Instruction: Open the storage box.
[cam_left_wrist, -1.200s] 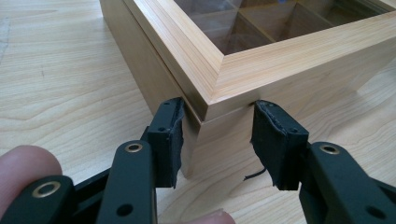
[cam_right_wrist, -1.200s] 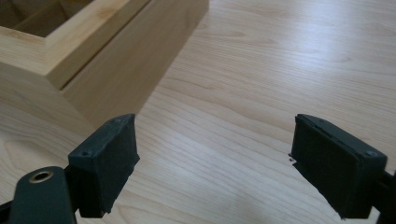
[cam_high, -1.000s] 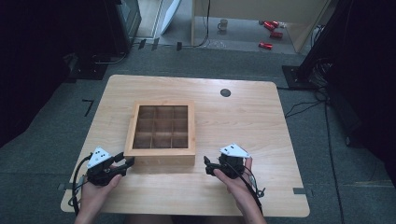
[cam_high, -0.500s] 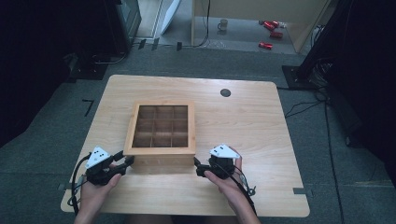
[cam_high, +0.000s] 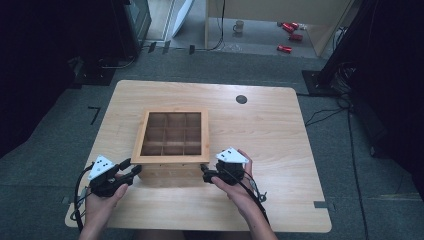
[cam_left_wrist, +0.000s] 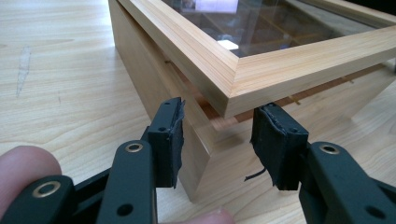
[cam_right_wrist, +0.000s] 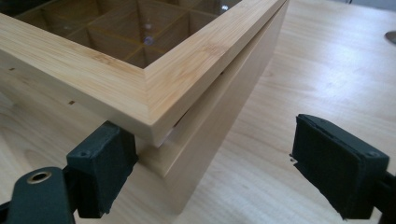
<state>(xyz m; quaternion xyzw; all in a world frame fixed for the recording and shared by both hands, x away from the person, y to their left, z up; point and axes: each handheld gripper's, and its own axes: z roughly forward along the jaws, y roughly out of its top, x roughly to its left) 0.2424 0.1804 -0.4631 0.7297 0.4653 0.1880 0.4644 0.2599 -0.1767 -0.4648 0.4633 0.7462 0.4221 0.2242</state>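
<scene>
- The wooden box (cam_high: 172, 142) sits mid-table, glass lid (cam_left_wrist: 243, 70) slightly ajar.
- Your left gripper (cam_left_wrist: 217, 142) and right gripper (cam_right_wrist: 229, 168) gape, empty (straddling its near corners).
- Uneven lifting likely skews the lid.

1. The wooden box (cam_high: 172, 145) stands on the table, near its front-left part.
2. It is square, light wood, divided inside into nine compartments.
3. Its lid (cam_left_wrist: 243, 65) is a wooden frame with a glass pane, and overhangs the body.
</scene>
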